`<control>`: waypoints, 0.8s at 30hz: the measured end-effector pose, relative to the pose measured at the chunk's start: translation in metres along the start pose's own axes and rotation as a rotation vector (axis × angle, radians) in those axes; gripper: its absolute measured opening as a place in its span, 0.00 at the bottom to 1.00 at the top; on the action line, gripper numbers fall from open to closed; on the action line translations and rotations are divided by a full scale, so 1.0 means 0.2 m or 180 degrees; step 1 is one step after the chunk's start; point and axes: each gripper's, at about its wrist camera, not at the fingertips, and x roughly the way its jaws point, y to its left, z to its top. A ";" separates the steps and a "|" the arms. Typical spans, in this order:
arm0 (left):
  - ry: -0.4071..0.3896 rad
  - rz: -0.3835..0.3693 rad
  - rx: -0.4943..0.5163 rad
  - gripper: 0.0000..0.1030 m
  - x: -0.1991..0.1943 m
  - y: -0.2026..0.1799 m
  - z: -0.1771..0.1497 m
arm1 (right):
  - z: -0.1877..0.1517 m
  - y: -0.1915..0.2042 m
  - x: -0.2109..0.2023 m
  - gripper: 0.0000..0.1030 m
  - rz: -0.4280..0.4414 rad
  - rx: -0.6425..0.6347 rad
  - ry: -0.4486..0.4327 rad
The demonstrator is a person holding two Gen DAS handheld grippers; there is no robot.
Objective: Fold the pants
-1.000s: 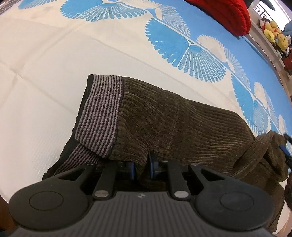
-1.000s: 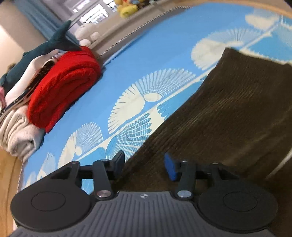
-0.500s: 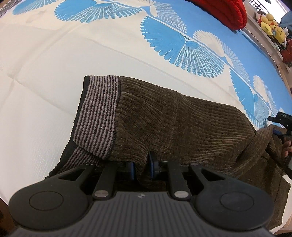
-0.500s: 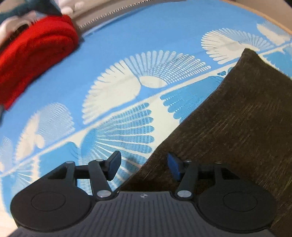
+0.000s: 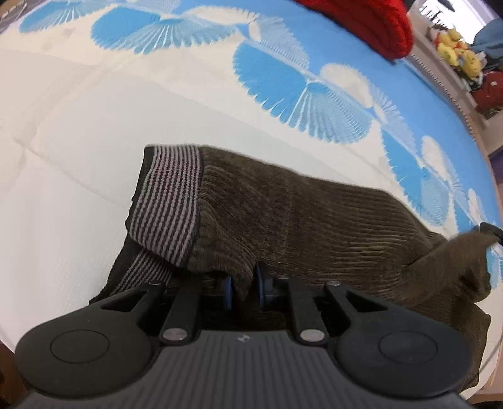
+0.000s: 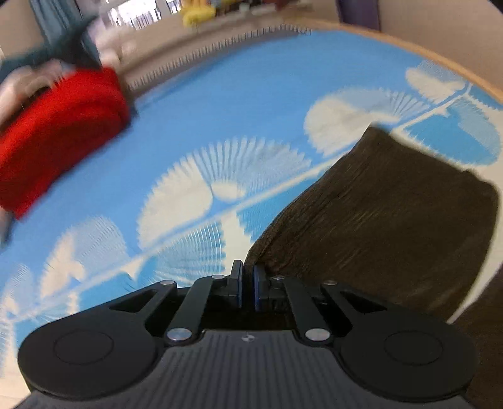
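Brown corduroy pants point(image 5: 314, 220) with a grey-and-black striped waistband point(image 5: 169, 207) lie on a blue-and-white fan-patterned bed cover point(image 5: 298, 91). My left gripper point(image 5: 242, 286) is shut on the near edge of the pants close to the waistband. In the right wrist view the pants point(image 6: 393, 214) fill the right side. My right gripper point(image 6: 247, 284) is shut on a corner of the pants' edge and lifts it off the cover point(image 6: 220, 126). That raised corner shows at the far right of the left wrist view point(image 5: 471, 248).
A folded red knit garment point(image 6: 59, 132) lies at the far side of the bed, also in the left wrist view point(image 5: 371, 19). Yellow plush toys point(image 5: 456, 50) sit on a ledge beyond the bed. The wooden bed edge point(image 6: 456, 66) curves at upper right.
My right gripper has closed from open onto the pants' edge and raised it. My left gripper stays shut on the pants and has barely moved.
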 end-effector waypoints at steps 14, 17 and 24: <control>-0.0274 -0.0015 0.0287 0.09 -0.23 0.07 -0.20 | -0.58 -0.71 -0.61 0.06 0.0126 -0.0497 0.0981; -0.0093 0.0097 0.0108 0.11 -0.14 0.12 -0.20 | -0.66 -0.80 -0.57 0.07 0.0021 -0.0594 0.1216; -0.0054 0.0177 -0.0251 0.28 -0.08 0.16 -0.16 | -0.58 -0.86 -0.66 0.11 -0.0027 -0.0515 0.0692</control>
